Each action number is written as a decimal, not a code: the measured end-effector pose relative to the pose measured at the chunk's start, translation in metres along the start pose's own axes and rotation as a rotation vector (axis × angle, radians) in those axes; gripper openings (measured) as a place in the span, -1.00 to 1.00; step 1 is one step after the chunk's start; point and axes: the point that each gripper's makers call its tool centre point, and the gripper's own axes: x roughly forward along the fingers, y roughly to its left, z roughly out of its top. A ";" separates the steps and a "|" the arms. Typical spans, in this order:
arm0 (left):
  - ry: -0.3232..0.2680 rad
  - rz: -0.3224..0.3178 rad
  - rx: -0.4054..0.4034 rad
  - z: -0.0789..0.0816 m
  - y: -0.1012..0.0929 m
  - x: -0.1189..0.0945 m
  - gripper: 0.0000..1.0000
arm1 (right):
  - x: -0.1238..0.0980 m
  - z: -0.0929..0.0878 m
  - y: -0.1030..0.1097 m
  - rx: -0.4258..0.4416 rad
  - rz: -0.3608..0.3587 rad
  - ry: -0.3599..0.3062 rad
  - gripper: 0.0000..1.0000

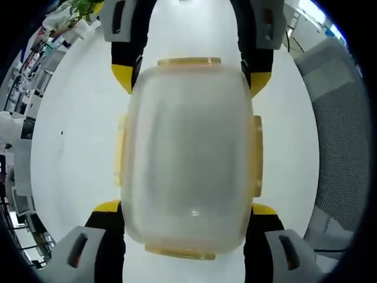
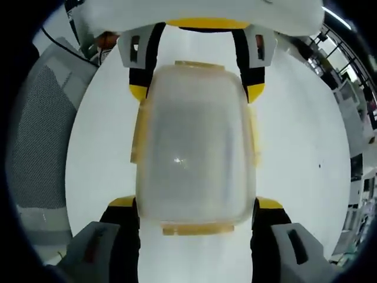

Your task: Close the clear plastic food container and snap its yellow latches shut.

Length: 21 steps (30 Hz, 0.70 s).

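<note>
1. A clear plastic food container (image 1: pixel 188 156) is seen lying on a white counter (image 1: pixel 76 147), lid side towards both cameras, between the two grippers, which face each other from opposite ends.
2. Left gripper (image 1: pixel 187 212): in the left gripper view the jaws are set wide, one yellow-tipped jaw standing at each near corner of the container. Whether the tips touch the walls cannot be told.
3. Right gripper (image 2: pixel 197 203): in the right gripper view the jaws are likewise spread wide, flanking the container's near end. It is also seen at the top of the left gripper view, its tips beside the far corners.
4. Yellow latches (image 1: pixel 188 61) are noted on all four sides of the lid; the side ones (image 2: pixel 136 138) appear to stand out from the walls. Whether any are snapped cannot be told.
5. A grey mesh chair (image 1: pixel 341 135) is seen beside the counter.
</note>
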 end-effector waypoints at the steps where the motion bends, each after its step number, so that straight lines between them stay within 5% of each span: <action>1: -0.002 0.001 -0.001 0.000 0.002 0.000 0.62 | 0.000 0.000 -0.003 -0.002 0.000 0.004 0.50; 21: -0.024 -0.001 0.007 -0.001 0.043 0.005 0.62 | 0.006 0.001 -0.044 0.014 -0.003 0.013 0.50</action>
